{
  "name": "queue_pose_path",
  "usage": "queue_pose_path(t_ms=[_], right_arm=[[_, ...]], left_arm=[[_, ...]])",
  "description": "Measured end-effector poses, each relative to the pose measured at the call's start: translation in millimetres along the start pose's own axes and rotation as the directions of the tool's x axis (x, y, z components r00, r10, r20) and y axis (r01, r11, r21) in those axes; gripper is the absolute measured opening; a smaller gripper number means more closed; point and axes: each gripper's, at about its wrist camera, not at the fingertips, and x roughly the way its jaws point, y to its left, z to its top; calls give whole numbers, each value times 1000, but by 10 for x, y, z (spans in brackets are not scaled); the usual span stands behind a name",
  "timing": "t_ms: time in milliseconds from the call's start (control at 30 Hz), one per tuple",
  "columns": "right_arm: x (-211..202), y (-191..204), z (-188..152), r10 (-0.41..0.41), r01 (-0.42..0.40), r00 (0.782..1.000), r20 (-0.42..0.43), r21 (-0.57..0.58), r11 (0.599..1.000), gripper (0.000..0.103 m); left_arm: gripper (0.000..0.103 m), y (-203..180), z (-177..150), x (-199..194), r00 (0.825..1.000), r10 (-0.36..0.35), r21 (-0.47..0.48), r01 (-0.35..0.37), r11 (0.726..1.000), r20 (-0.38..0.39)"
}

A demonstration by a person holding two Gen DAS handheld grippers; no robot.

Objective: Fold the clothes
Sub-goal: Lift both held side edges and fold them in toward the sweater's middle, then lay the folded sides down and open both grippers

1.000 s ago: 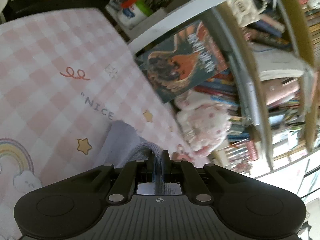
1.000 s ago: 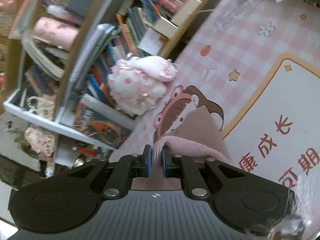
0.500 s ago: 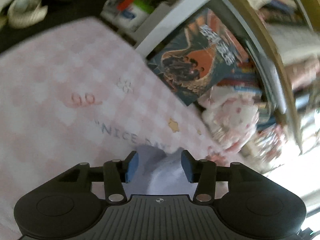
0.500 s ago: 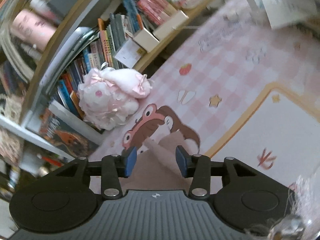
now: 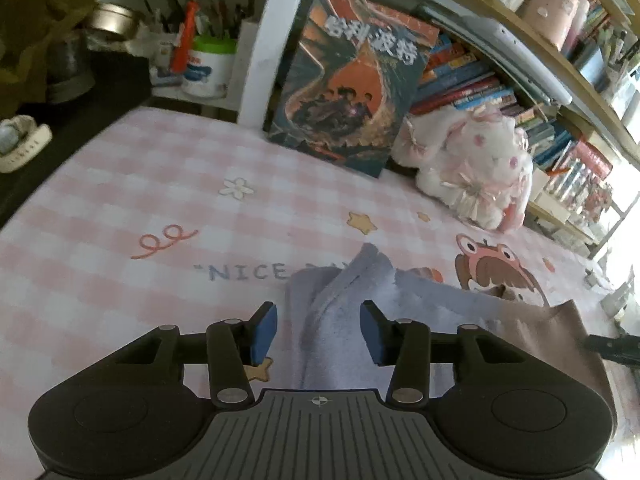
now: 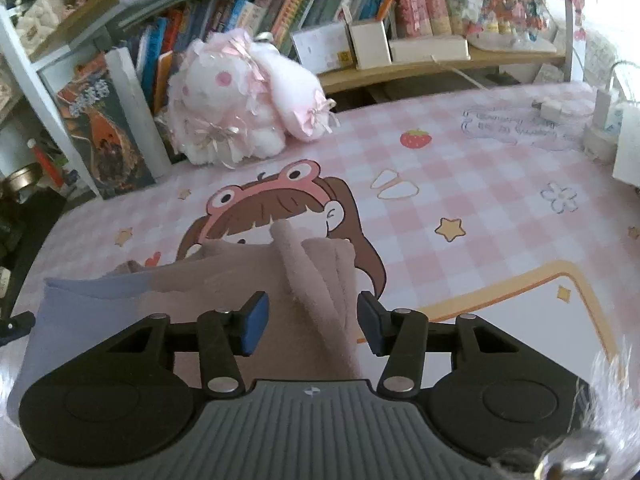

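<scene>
Pink checked desk mat [image 5: 168, 184] covers the work surface, with a bookshelf [image 6: 248, 4] and a plush toy [image 6: 240, 104] behind. At the left end, the left gripper [image 5: 318, 330] stands released, pads clear of the cloth; its jaws closed slightly in the last half second. The garment [image 5: 360, 300] lies flat across the mat, long axis running left to right between both hands, its lavender end bunched into a ridge pointing away between the left fingers. At the right end, the right gripper [image 6: 312, 326] is likewise released, the garment's brown ridge lying between its pads, untouched. Judgement: each hand is nearest its own end; the next fold likely needs both corners regripped.
</scene>
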Motion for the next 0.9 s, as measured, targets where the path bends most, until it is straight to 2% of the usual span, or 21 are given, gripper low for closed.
queue_pose_path(t_ms=[67, 100, 133, 200, 267, 333, 400, 500, 667, 767, 900], right_arm=[[95, -4, 18, 3, -3, 1000, -12, -15, 1000, 32], [138, -4, 27, 6, -6, 1000, -20, -22, 1000, 13], [152, -5, 42, 12, -12, 1000, -27, -21, 1000, 9], [78, -31, 85, 33, -33, 999, -4, 18, 999, 8], [-84, -122, 127, 87, -93, 995, 57, 108, 990, 7], [-94, -195, 120, 90, -98, 994, 59, 156, 983, 7], [-11, -248, 86, 66, -70, 997, 27, 175, 982, 7], [222, -239, 2, 6, 0, 999, -39, 140, 990, 8], [141, -150, 69, -3, 4, 1000, -16, 86, 996, 14], [135, -60, 147, -3, 3, 1000, 11, 18, 1000, 22], [249, 75, 229, -13, 13, 1000, 1, -65, 998, 25]], left_arm=[[25, -4, 10, 108, 1000, -8, 6, 8, 1000, -23], [6, 5, 15, 153, 999, -30, -3, 30, 1000, -43], [5, 19, 25, 159, 998, -51, -24, 50, 998, -47], [5, 64, 63, 32, 994, -112, -87, 113, 990, 10], [5, 130, 93, -83, 990, -134, -151, 140, 979, 49], [5, 183, 82, -13, 994, -109, -157, 111, 981, 22], [5, 220, 27, 193, 995, -83, -145, 74, 987, -55], [7, 190, -17, 305, 996, -54, -88, 48, 995, -65], [12, 147, 102, 187, 998, -55, -37, 54, 998, -30], [22, 77, 207, 210, 998, -62, 9, 62, 998, -17], [23, 18, 272, 321, 998, -60, 38, 60, 997, -22]])
